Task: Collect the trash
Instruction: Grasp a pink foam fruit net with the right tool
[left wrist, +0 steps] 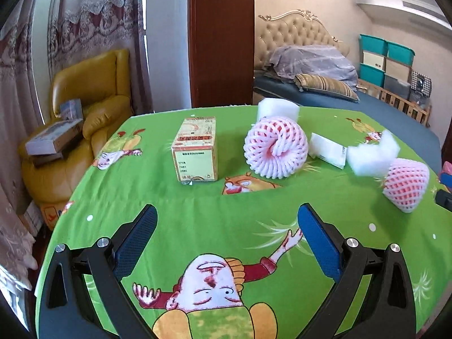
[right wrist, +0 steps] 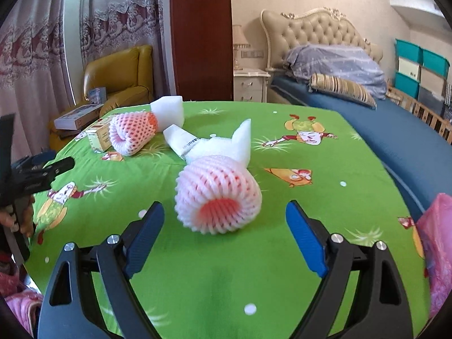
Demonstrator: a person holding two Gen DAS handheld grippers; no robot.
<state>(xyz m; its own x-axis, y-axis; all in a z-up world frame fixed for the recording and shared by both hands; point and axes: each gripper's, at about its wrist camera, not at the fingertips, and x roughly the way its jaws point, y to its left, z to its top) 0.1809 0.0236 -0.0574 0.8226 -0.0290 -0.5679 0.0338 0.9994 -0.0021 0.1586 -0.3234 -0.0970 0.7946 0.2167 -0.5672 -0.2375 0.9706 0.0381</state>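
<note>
Left gripper (left wrist: 227, 226): jaws wide apart, empty, above the green cartoon-print table (left wrist: 197, 214). Right gripper (right wrist: 225, 223): jaws wide apart, nothing gripped; pink-and-white foam fruit net (right wrist: 217, 190) lies on the table just ahead, between the fingertips. Second foam net (left wrist: 276, 148), white foam scraps (left wrist: 373, 154) and yellow cardboard carton (left wrist: 196, 148) lie further back.
</note>
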